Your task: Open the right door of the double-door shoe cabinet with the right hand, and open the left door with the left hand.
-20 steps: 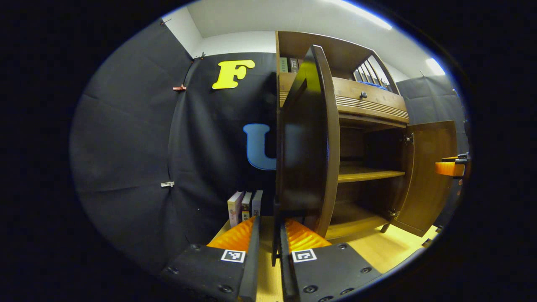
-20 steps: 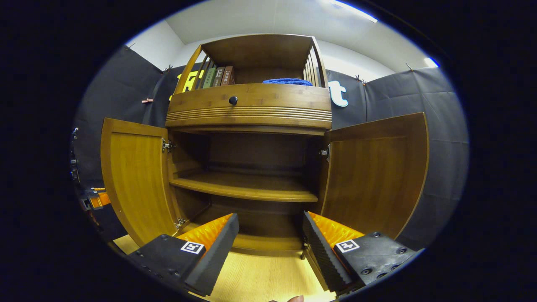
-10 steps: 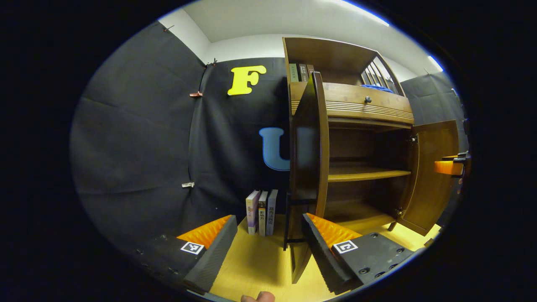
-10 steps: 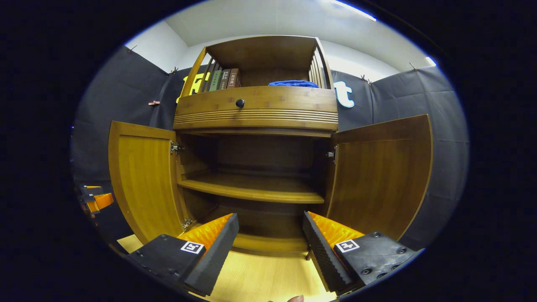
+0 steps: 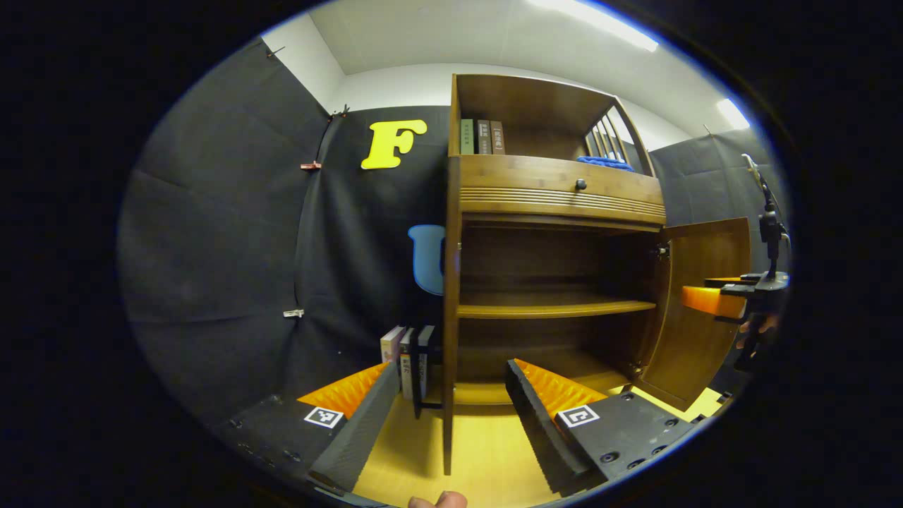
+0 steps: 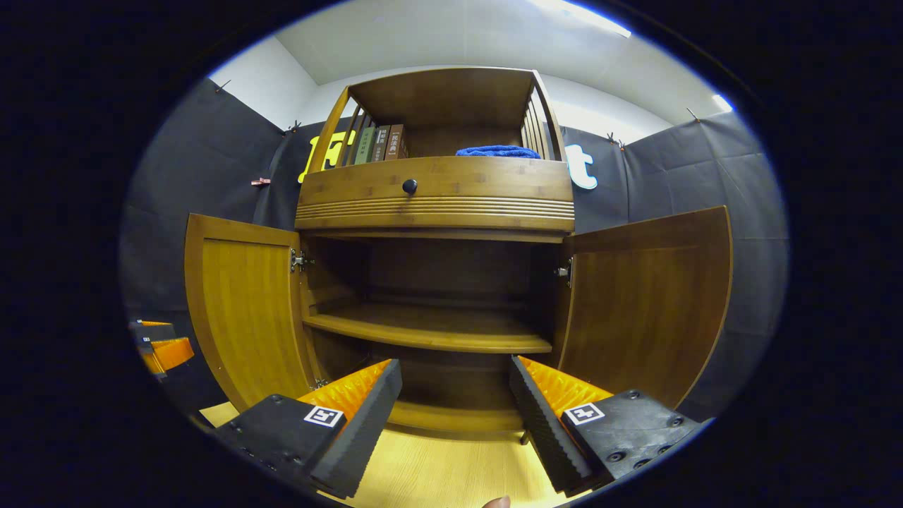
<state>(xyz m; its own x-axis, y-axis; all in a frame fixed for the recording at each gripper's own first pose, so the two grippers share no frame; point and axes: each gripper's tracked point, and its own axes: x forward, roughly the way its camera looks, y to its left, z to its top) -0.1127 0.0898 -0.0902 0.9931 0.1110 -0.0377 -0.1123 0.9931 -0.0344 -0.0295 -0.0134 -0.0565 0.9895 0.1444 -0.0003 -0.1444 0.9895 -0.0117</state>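
Both doors of the shoe cabinet point(image 6: 434, 190) stand wide open, so the task reads as done or all but done. Going left to right in the right gripper view: the left tongs point(image 6: 164, 349) sit low and just outside the left door point(image 6: 243, 310), which is swung well out from its hinge; next comes the bare inner shelf point(image 6: 430, 330); then the right door point(image 6: 645, 303), swung out about as far. The right tongs point(image 6: 451, 416) hang in front of the cabinet's middle, spread apart and holding nothing, near neither door.

In the left gripper view the left door point(image 5: 448, 353) is seen edge-on, between the spread, empty fingers of the left tongs point(image 5: 444, 413) but not touched by them. A few books point(image 5: 408, 363) stand on the floor just left of that door. The right tongs point(image 5: 712, 300) show far off beside the right door point(image 5: 695, 310).

The risk I see is on the left: the door edge lies in the gap of the left tongs, so a sideways pull-away could knock it and swing it partly shut, or push it back into the books. Backing straight out would avoid that.
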